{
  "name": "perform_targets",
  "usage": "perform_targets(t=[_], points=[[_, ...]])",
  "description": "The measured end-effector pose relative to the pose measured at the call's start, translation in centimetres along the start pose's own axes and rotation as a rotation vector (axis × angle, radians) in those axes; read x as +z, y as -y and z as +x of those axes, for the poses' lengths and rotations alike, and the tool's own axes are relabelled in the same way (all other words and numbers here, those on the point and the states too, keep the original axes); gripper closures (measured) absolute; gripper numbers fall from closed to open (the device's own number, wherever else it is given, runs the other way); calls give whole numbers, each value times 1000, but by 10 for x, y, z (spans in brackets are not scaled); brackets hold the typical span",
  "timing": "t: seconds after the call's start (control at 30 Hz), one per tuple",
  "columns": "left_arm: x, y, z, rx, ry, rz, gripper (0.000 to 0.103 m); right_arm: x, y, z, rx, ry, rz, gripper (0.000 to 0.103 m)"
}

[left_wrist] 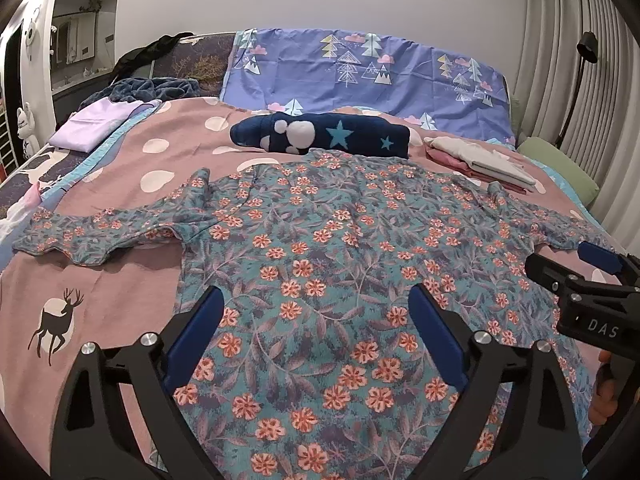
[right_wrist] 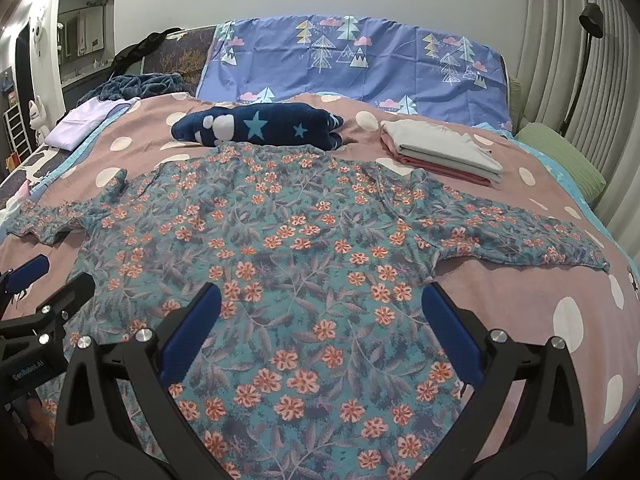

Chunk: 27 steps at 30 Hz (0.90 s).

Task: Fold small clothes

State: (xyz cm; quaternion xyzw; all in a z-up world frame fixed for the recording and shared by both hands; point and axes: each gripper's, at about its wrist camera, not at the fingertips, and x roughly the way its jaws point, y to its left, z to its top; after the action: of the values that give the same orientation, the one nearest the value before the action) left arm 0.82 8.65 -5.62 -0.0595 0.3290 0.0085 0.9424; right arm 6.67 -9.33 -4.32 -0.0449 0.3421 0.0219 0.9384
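Floral top (left_wrist: 320, 248) lies flat on the bedspread (left_wrist: 100, 288), sleeves spread sideways.
Left gripper (left_wrist: 316, 320) and right gripper (right_wrist: 322, 316) hover over its near hem, both wide open, holding nothing; each sleeve lies outward.

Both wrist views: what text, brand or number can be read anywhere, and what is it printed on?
"DAS": white letters on the black body of the right hand-held gripper, cut off at the edge of the left wrist view.
"GenRobot.AI": small white print on the body of the left hand-held gripper, blurred, so this reading is uncertain.
Floral shirt, bedspread, pillowcase: patterns only, no words.
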Motion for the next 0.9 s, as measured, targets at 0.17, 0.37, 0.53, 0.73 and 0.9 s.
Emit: perform_targets(t=[0.17, 0.37, 0.53, 0.73, 0.9], points=[[1, -8, 4, -28, -7, -39, 18, 1, 0, 4, -7, -8, -2, 2], [0, -21, 8, -55, -3, -86, 31, 2, 0, 10, -11, -15, -16, 2], [0, -72, 15, -70, 7, -246, 53, -1, 12, 18, -15, -27, -8, 2], [-7, -188, 29, 49, -18, -535, 61, -8, 39, 31, -54, -74, 53, 2], [-15, -285, 36, 117, -2, -778, 52, -12, 53, 40, -86, -99, 78, 2]])
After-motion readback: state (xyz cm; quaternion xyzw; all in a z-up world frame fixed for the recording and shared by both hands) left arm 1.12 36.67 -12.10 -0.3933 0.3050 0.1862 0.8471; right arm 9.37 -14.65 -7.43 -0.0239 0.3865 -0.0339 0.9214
